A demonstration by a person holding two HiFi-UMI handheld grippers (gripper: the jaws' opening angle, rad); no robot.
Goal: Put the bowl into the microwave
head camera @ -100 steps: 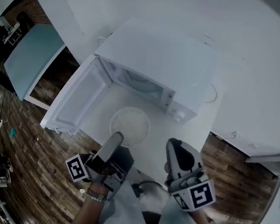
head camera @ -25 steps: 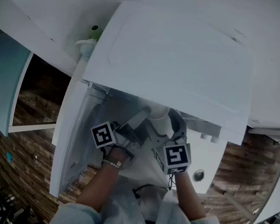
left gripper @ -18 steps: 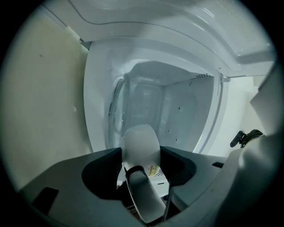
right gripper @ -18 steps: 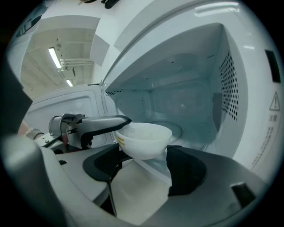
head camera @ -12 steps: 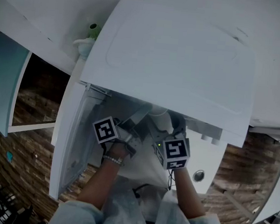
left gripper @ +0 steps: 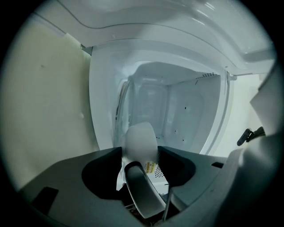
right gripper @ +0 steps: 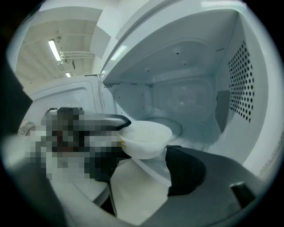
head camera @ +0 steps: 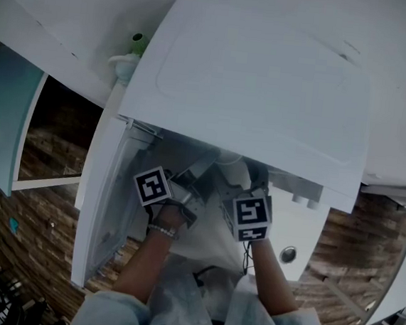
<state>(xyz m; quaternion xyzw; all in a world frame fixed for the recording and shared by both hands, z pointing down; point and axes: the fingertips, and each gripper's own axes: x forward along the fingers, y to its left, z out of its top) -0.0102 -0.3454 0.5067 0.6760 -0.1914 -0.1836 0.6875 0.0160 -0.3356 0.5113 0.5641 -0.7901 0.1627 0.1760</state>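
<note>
Microwave [head camera: 260, 85] interior: left gripper [left gripper: 143, 165] clamps bowl [right gripper: 145, 137]; right gripper [right gripper: 151, 166] spread, only its view shows turntable [right gripper: 177, 126]

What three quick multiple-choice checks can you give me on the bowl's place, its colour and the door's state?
1. Where is the bowl relative to the microwave?
A. on top of it
B. at its opening
C. far off, on the floor
2. What colour is the bowl?
A. red
B. black
C. white
3. How is the door?
A. open
B. shut
C. taken off

1 B: the right gripper view shows it before the cavity, gripped by the left gripper.
2 C: it is white all over.
3 A: it stands wide open.
</note>
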